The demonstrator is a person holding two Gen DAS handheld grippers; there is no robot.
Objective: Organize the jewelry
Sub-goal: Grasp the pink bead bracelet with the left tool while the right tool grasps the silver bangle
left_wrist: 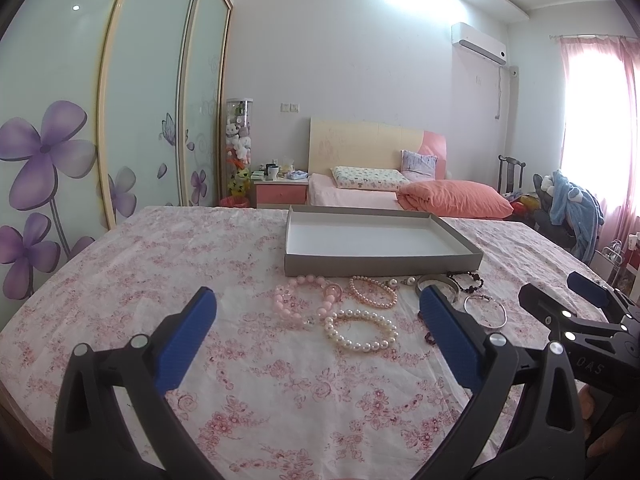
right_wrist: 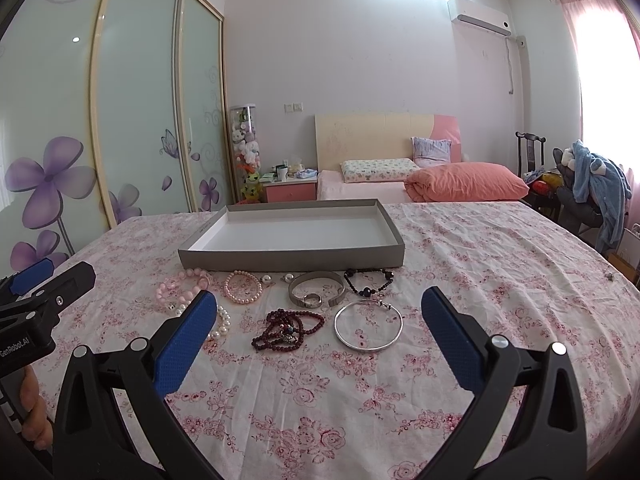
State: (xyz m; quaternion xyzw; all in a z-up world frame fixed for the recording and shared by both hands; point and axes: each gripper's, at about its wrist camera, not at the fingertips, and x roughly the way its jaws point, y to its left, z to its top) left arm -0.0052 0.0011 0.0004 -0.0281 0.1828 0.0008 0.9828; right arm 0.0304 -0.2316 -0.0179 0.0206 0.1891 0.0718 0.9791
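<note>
— Hovering over the floral tablecloth, the left gripper and the right gripper both gape wide, holding nothing.

— And the jewelry?

— Just in front of the grey tray: white pearl bracelet, pink bead bracelet, dark red beads, silver bangle, watch. Tray's white inside is bare.

A worktop covered in a pink floral cloth carries a shallow grey box at its far side, with pink, pearl, dark red and black bead bracelets, a silver bangle and a mesh-band watch spread nearer.
</note>
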